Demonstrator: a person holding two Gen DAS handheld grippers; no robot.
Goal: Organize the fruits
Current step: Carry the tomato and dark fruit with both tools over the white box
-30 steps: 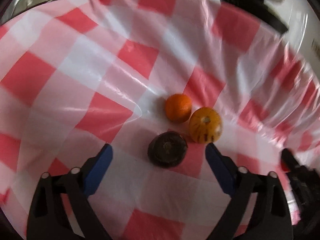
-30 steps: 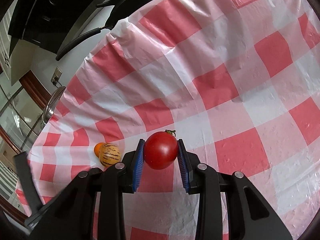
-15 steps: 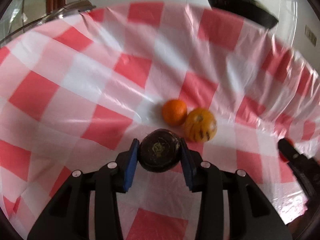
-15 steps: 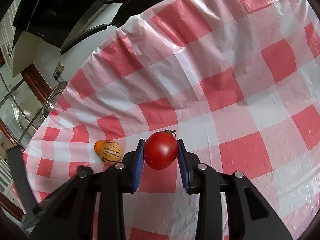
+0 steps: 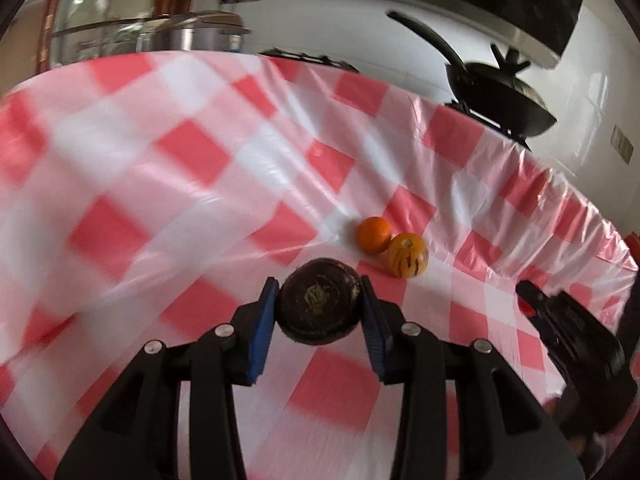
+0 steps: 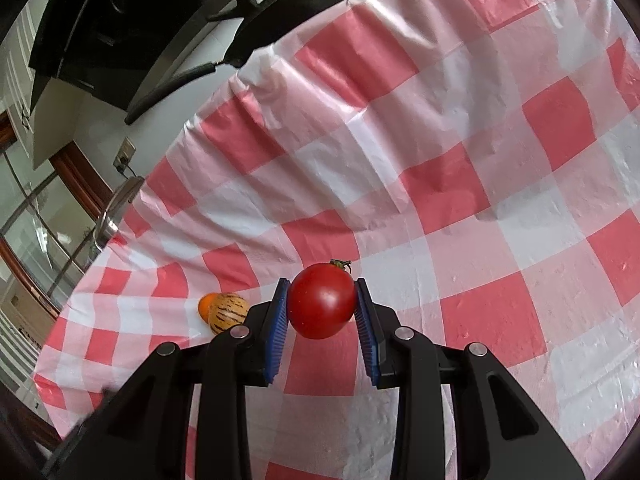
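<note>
Left wrist view: my left gripper [image 5: 319, 307] is clamped on the dark fruit [image 5: 320, 305]; orange [image 5: 374, 235] and striped fruit [image 5: 408, 255] lie just ahead-right. My right gripper [image 6: 322, 307] pinches the tomato [image 6: 322, 300].

The left gripper [image 5: 320, 304] is matte black plastic with two forked arms, each ending in a ribbed blue pad. Round silver screw heads mark the joints. The right gripper [image 6: 322, 306] looks identical; at 4 o'clock in the left view it appears blurred, seemingly black.
</note>
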